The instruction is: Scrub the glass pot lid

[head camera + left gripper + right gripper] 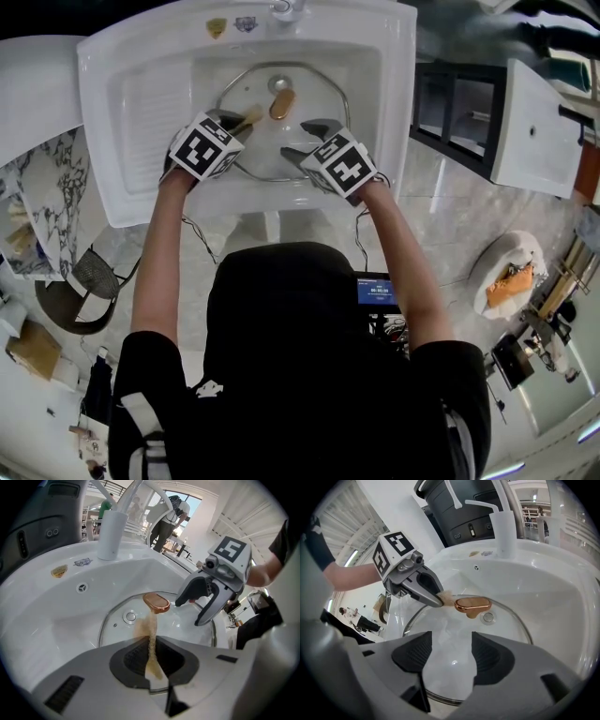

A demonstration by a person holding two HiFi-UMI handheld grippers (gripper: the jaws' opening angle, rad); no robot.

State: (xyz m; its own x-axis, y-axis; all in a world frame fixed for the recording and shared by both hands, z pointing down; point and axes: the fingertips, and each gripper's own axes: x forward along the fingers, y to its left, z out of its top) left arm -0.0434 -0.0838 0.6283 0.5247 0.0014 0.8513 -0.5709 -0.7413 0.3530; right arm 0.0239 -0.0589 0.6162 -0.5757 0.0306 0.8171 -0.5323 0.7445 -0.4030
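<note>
A round glass pot lid (251,89) with a copper-coloured handle (282,103) lies flat in the white sink (112,141). My left gripper (246,122) is shut on a thin tan scrubbing pad (151,634). The pad's far end reaches the glass just short of the handle (156,603). My right gripper (292,139) stands open over the lid's right half, with only bare glass (506,630) showing between its jaws. In the right gripper view the left gripper (438,603) holds the pad (446,597) against the handle's (472,605) left end.
The white faucet (110,534) rises at the back of the sink, with an overflow hole (82,587) in the basin wall below it. A ribbed drainboard (159,112) lies left of the basin. A dark shelf unit (459,112) stands to the right.
</note>
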